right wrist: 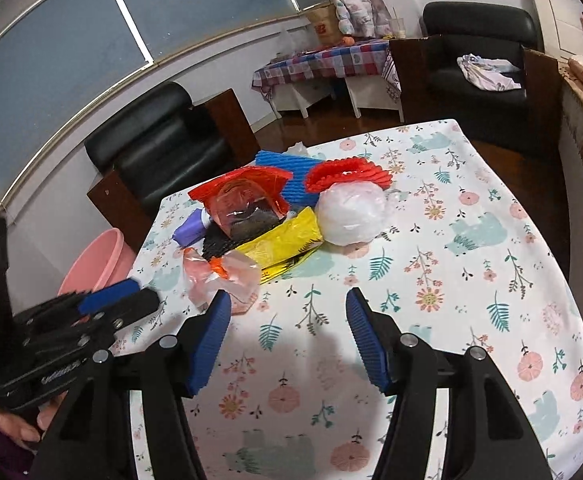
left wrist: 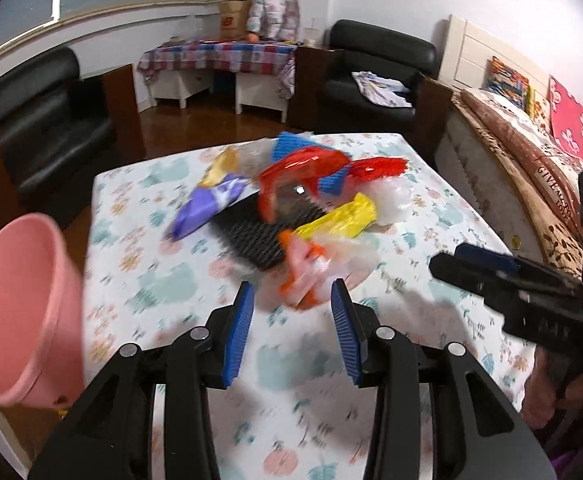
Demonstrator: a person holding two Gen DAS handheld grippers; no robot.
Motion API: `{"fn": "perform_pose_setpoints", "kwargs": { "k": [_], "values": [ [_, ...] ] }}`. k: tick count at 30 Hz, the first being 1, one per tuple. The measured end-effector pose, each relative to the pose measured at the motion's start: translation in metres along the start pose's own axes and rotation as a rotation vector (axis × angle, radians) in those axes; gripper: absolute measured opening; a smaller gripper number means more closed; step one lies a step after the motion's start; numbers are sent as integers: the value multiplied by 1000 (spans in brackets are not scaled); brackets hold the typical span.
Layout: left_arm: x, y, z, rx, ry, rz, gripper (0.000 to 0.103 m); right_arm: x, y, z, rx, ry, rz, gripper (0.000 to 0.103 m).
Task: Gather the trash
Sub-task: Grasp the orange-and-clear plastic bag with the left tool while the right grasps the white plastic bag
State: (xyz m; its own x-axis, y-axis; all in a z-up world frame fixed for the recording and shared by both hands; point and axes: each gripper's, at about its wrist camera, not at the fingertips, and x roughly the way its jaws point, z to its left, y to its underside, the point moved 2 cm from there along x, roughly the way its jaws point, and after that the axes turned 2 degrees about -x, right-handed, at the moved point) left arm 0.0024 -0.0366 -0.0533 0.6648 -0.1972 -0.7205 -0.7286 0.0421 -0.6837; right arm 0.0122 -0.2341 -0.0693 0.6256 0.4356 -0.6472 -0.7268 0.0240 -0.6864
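Wrapper pile point(right wrist: 275, 224) mid-table point(right wrist: 471, 300), pink bin point(left wrist: 23, 312) at left edge. Both claws, left point(left wrist: 293, 300) and right point(right wrist: 287, 312), agape, empty. Nearest clear-orange wrapper point(right wrist: 227, 280): light, crinkly, slippery; pinch twisted middle.

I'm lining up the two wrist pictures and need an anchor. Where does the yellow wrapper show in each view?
Left wrist view: the yellow wrapper lies right of centre, at the near right edge of the trash pile.
Right wrist view: the yellow wrapper sits at centre, left of the white plastic ball.
Shared landmark: the pink bucket off the table's left edge.
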Motion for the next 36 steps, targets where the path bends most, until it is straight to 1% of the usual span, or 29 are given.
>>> {"fn": "perform_pose_setpoints", "kwargs": {
  "k": [4,7,9,10,11,14,16,18,21,25,28,31,33,34,36],
  "values": [
    [21,-7,-4,-9,6,27,40,0,0,-7,2,-2,-7,52],
    [34,-9,1,-42,2,54,40,1,-1,-12,4,1,-5,51],
    [40,-11,5,-78,20,61,40,4,-4,-16,8,2,-6,51],
    [41,-12,6,-85,27,60,37,5,-5,-17,10,2,-7,51],
    [42,-13,5,-87,37,56,26,7,-7,-19,15,0,-7,51],
    [41,-13,2,-70,51,48,7,13,-16,-25,25,10,-11,51],
    [39,-12,2,-67,53,43,6,19,-22,-30,36,19,-12,51],
    [33,-11,2,-70,65,31,3,26,-30,-37,63,22,-13,51],
    [23,-11,2,-52,55,1,3,35,-40,-45,89,21,-13,51],
    [13,-10,5,-52,50,-21,2,50,-51,-45,83,29,-9,51],
    [9,-9,9,-71,55,-24,2,62,-52,-45,84,55,9,51],
    [7,-7,11,-76,57,-21,3,77,-49,-50,100,81,50,50],
    [6,-5,12,-77,59,-23,3,83,-45,-52,109,81,63,32],
    [5,-5,12,-77,60,-25,3,85,-44,-53,112,81,68,30],
    [2,-4,14,-77,61,-32,3,84,-42,-54,116,83,61,20]
  ]
}}
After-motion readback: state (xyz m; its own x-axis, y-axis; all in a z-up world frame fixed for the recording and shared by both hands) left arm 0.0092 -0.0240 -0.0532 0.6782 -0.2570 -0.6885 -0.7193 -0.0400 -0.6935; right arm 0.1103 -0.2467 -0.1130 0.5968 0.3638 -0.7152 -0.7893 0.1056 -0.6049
